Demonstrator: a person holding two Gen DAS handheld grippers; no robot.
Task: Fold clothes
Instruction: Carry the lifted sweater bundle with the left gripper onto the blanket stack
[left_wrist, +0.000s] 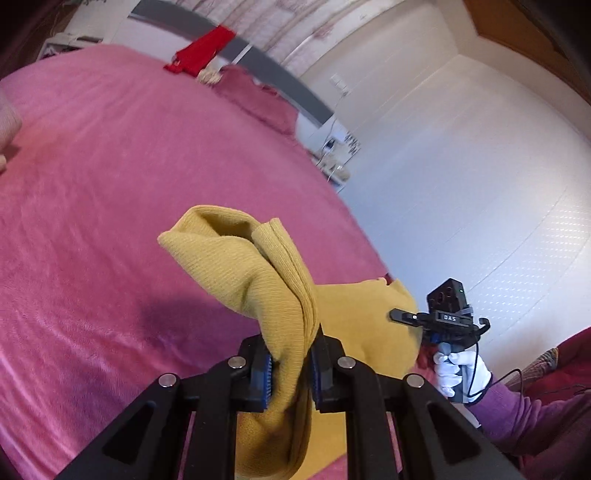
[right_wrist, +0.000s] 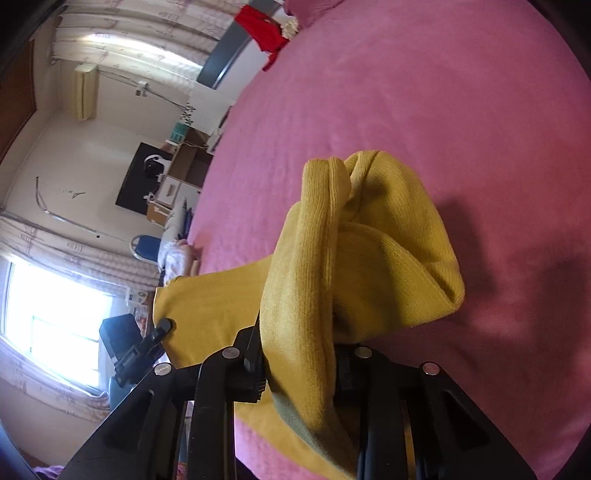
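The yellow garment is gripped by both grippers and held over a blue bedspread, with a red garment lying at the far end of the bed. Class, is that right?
Not quite: the bedspread is pink, not blue, as both wrist views show. The rest holds: the left gripper and the right gripper are each shut on the yellow garment, and a red garment lies at the far end.

The yellow knit garment (left_wrist: 258, 280) hangs over the pink bed (left_wrist: 110, 184), pinched between the left tongs (left_wrist: 290, 373) and the right tongs (right_wrist: 299, 373). A red cloth (left_wrist: 203, 51) lies at the far end of the bed.
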